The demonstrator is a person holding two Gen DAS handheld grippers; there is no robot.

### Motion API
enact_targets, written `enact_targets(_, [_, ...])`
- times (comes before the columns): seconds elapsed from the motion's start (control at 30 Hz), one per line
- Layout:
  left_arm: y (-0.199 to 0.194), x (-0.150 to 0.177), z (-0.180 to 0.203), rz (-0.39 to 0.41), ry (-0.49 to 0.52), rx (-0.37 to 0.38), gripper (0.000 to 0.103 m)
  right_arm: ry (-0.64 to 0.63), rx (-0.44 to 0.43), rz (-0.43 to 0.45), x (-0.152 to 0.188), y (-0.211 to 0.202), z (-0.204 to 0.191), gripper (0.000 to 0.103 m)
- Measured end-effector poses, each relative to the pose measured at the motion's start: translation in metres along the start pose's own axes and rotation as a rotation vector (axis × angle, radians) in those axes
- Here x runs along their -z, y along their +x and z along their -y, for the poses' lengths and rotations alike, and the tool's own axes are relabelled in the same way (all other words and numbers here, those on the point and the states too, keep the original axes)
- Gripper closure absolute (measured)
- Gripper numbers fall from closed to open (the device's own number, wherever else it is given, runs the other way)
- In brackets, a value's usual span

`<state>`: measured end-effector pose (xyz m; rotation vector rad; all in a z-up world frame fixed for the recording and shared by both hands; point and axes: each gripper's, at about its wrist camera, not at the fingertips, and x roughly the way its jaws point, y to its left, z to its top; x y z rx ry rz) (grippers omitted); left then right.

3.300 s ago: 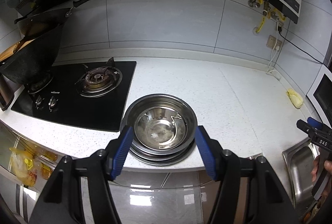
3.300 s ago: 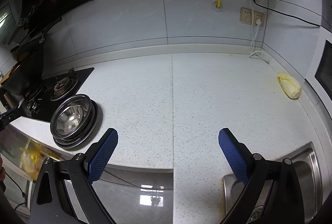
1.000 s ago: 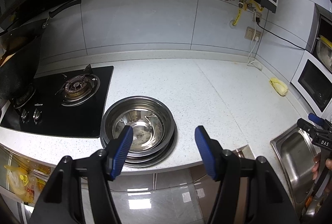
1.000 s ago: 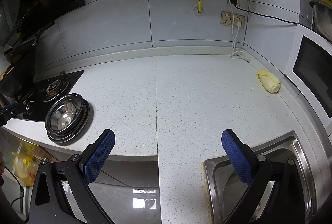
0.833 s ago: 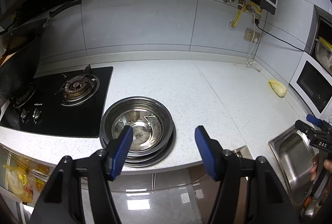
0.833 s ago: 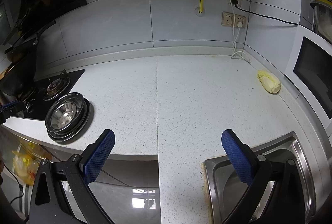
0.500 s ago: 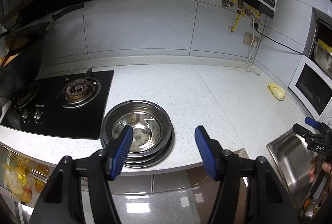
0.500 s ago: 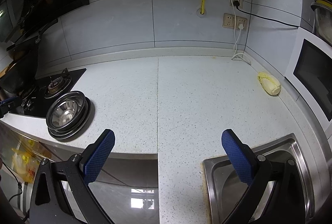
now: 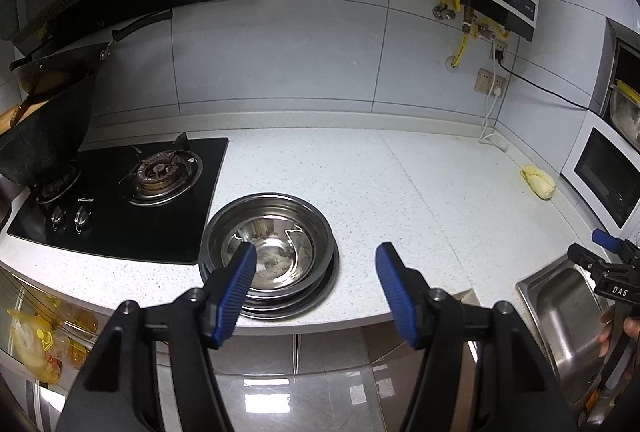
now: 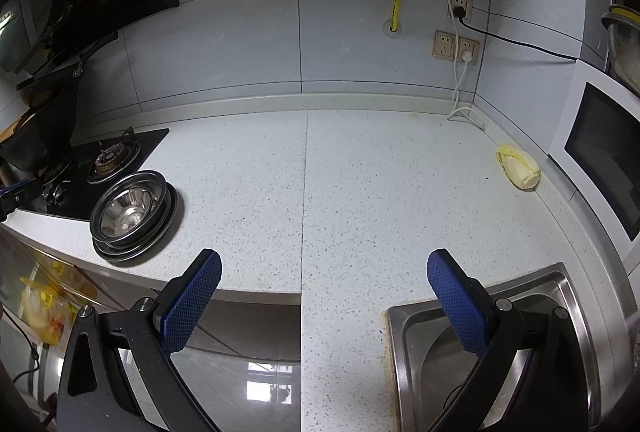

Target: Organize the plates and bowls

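A stack of steel bowls and plates (image 9: 270, 256) is seen on the speckled countertop (image 9: 380, 184), just beside the black gas hob (image 9: 120, 196) at its 9 o'clock. The left gripper (image 9: 312, 272) is held above the counter edge, jaws spread and empty. The right gripper (image 10: 324, 284) is likewise held agape near the sink (image 10: 520, 312), the stack lying at its 10 o'clock.

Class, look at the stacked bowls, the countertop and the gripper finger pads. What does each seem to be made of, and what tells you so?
Stacked bowls: probably stainless steel, polished; they mirror the room.
Countertop: seemingly stone or composite, smooth; white with dark speckles.
Left gripper fingers: blue pads, ribbed, likely rubber or plastic; right gripper pads show a fine grid.
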<state>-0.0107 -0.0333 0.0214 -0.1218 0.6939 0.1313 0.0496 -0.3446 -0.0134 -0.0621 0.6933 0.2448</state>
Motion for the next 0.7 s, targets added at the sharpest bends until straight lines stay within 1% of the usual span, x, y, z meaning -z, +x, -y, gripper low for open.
enact_targets(0.3, [-0.0024,0.0005,-0.0014,0.002,-0.013,0.012,0.043,-0.008,0.0,-0.002,0.001,0.0017,-0.0012,0.002])
enact_targets(0.47, [-0.0051,0.0,-0.0008,0.011,-0.019,0.002,0.043,-0.011,0.0,-0.001,0.0018,0.0004,-0.0031,0.002])
enact_targets(0.63, [-0.0078,-0.001,0.0015,0.025,-0.007,0.006,0.043,-0.023,0.002,0.005,0.0006,-0.0003,-0.006,0.002])
enact_targets(0.7, [-0.009,-0.0014,0.0046,0.033,0.017,-0.011,0.043,-0.023,0.002,0.006,0.0004,-0.0001,-0.0061,0.002])
